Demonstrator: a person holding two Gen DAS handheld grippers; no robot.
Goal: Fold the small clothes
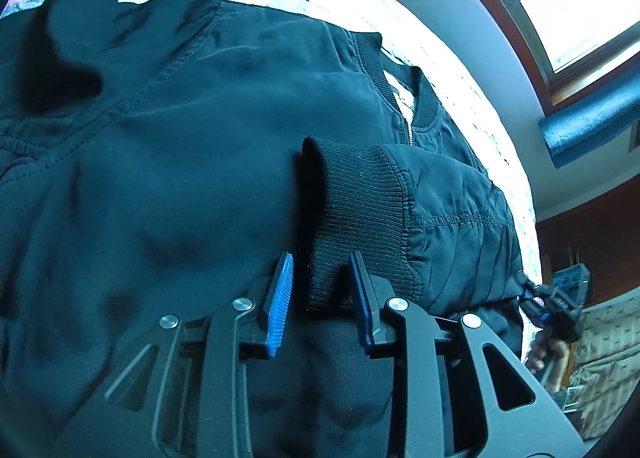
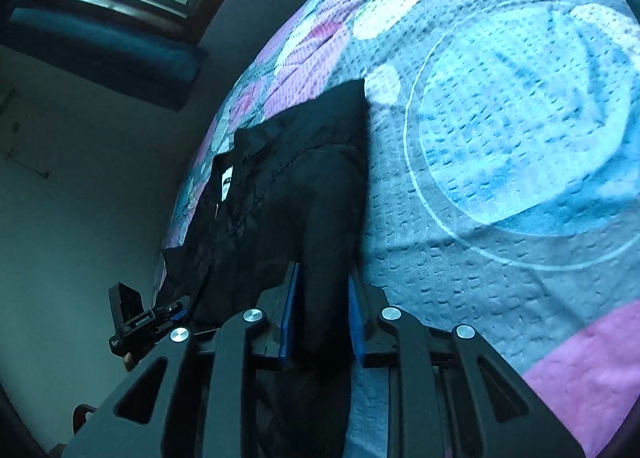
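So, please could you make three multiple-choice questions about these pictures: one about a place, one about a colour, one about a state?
1. Where does the jacket lie?
A. on a patterned quilt
B. on a wooden floor
C. in a basket

2. What colour are the gripper pads?
A. red
B. blue
C. yellow

3. What is between the left gripper fingers?
A. nothing
B. the zipper
C. the ribbed sleeve cuff

Answers:
1 A, quilt shows all around the jacket.
2 B, both wrist views show blue pads.
3 C, the cuff end sits between the pads.
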